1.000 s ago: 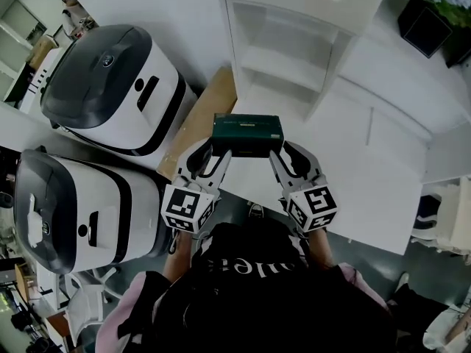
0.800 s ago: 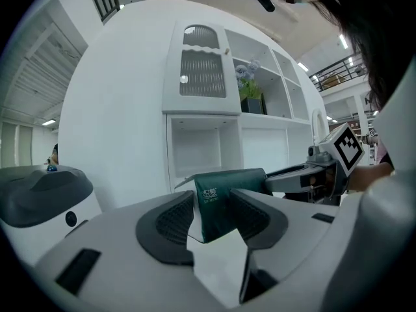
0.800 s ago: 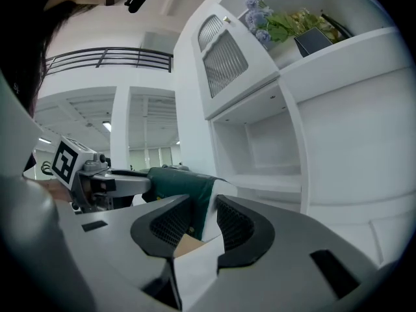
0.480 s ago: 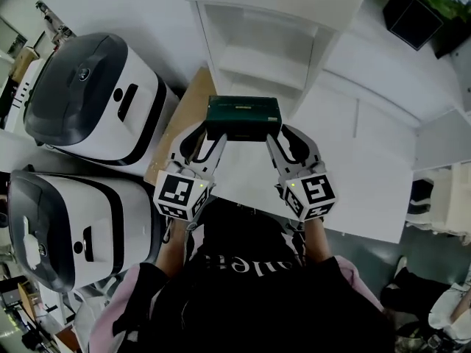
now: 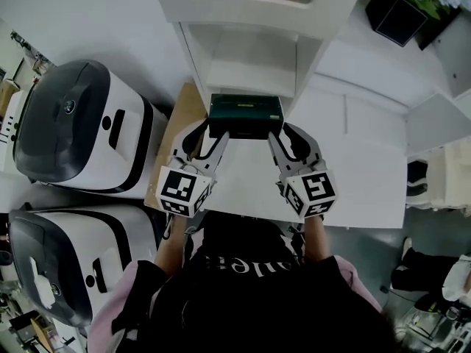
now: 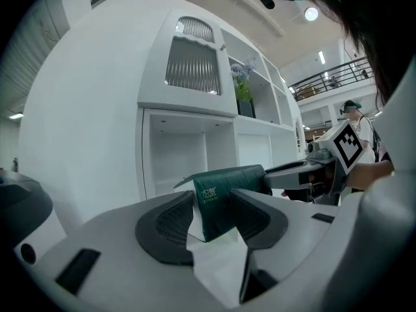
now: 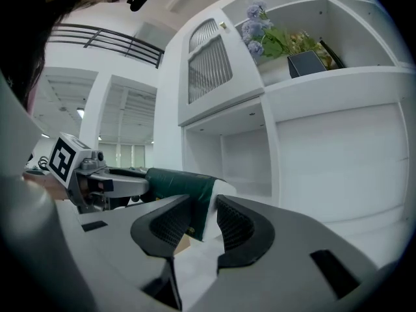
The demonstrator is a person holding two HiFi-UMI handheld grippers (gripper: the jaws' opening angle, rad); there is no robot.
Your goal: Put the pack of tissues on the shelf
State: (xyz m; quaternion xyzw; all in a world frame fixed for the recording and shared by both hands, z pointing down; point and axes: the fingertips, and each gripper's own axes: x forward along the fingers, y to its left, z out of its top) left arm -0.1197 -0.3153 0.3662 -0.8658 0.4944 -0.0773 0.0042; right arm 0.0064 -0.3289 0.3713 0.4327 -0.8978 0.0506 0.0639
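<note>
A dark green pack of tissues (image 5: 245, 116) hangs in the air between both grippers, just in front of the white shelf unit (image 5: 250, 57). My left gripper (image 5: 213, 134) is shut on its left end, where the green wrap (image 6: 221, 197) sits between the dark pads. At the pack's right end my right gripper (image 5: 278, 134) is shut on it, and that end (image 7: 195, 197) shows squeezed between its pads. The shelf's open bay (image 6: 175, 158) lies straight ahead of the pack; its lower board (image 5: 246, 76) is bare.
Two large white and grey machines (image 5: 73, 134) (image 5: 66, 263) stand at the left. A wooden board (image 5: 176, 123) lies beside the shelf's foot. A white cabinet top (image 5: 360, 116) spreads to the right. A black pot of blue flowers (image 5: 401, 6) sits at the far right. A person (image 6: 354, 119) stands in the background.
Both grippers have carried the pack forward, closer to the shelf's open bay. The grip on both ends is unchanged.
</note>
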